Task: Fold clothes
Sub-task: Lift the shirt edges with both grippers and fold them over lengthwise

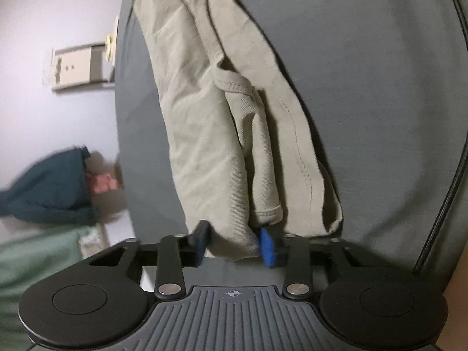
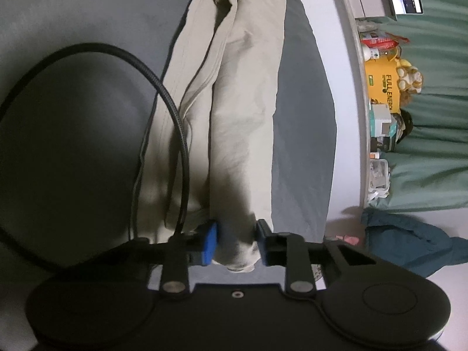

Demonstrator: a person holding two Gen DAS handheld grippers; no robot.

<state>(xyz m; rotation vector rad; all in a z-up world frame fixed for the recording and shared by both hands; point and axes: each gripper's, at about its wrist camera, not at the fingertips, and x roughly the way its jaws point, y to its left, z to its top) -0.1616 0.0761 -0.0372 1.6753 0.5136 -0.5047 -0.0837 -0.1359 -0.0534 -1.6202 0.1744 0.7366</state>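
Note:
A beige garment (image 1: 204, 122) is stretched lengthwise between my two grippers over a grey sheet (image 1: 365, 87). My left gripper (image 1: 235, 244) is shut on one bunched end of it, cloth pinched between the blue pads (image 1: 269, 247). In the right wrist view the same garment (image 2: 234, 117) runs away from me in long folds. My right gripper (image 2: 237, 241) is shut on its other end. Each view shows the opposite gripper at the far top edge, holding the cloth's far end.
A black cable (image 2: 172, 111) loops across the garment on the left. A dark teal garment (image 2: 409, 242) lies at the right. A shelf with a yellow box (image 2: 383, 87) and small items runs by a green curtain (image 2: 433, 146). A pale wall (image 1: 58, 14) is left.

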